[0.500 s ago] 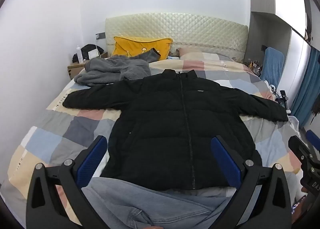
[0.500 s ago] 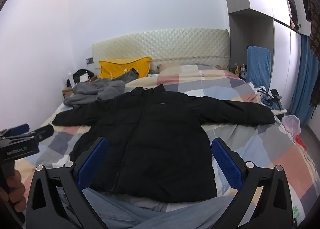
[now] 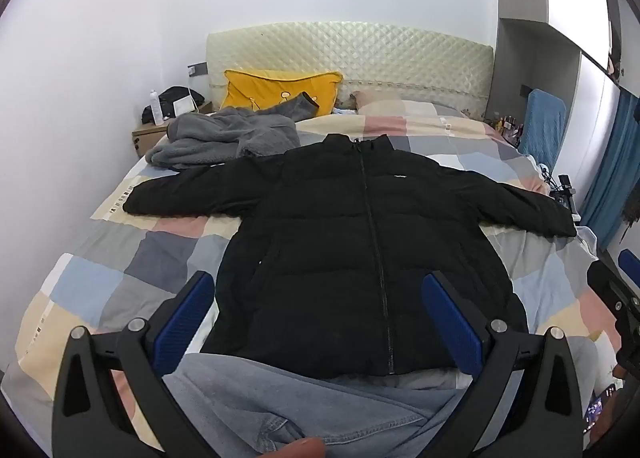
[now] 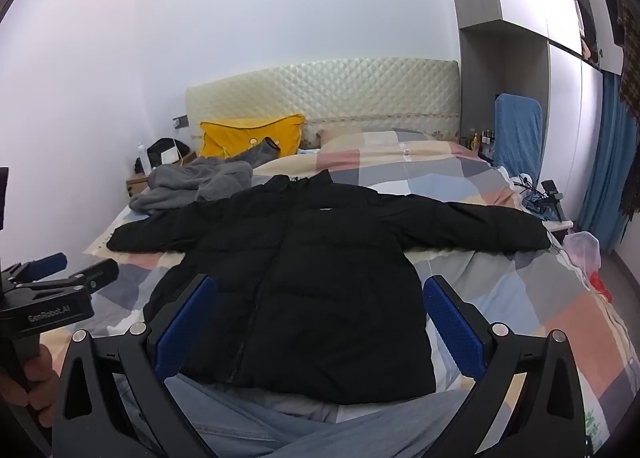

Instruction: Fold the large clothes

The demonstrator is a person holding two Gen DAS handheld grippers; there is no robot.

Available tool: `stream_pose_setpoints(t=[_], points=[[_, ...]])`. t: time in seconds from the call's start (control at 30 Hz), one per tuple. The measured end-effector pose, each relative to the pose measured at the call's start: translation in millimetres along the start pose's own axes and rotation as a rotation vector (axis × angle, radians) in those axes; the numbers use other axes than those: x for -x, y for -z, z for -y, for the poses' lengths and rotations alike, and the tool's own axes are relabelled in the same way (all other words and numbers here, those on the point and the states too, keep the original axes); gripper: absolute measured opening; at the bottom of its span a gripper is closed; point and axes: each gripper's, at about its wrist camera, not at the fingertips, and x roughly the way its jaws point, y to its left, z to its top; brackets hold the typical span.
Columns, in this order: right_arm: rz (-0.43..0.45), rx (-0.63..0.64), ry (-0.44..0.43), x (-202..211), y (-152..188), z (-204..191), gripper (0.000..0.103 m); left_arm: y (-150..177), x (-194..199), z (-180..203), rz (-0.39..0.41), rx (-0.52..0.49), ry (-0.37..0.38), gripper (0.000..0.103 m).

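A black puffer jacket [image 3: 352,242] lies flat and zipped on the bed [image 3: 132,258], both sleeves spread out sideways; the right wrist view shows the jacket [image 4: 320,278] too. My left gripper [image 3: 318,318] hovers open over the jacket's lower hem, nothing between its blue pads [image 3: 182,322]. My right gripper [image 4: 320,322] is likewise open above the hem, nearer the jacket's right half. From the right wrist view the left gripper [image 4: 60,270] appears at the left edge, held in a hand. Blue jeans [image 3: 304,410] lie just below the hem.
A grey fleece garment [image 3: 224,138] is heaped at the bed's far left, before a yellow pillow [image 3: 280,92] and quilted headboard [image 3: 352,54]. A nightstand [image 3: 150,136] stands left of the bed. A blue-draped chair [image 4: 516,134] and curtain [image 4: 608,162] are on the right.
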Motion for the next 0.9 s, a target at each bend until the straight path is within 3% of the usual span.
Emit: stream_pose_setpoints(t=[0.9], points=[[0.003, -0.002, 0.015, 2.8, -0.9, -2.5, 0.103, 2.3, -3.1, 4.5, -0.019, 0.003, 0.031, 0.103]])
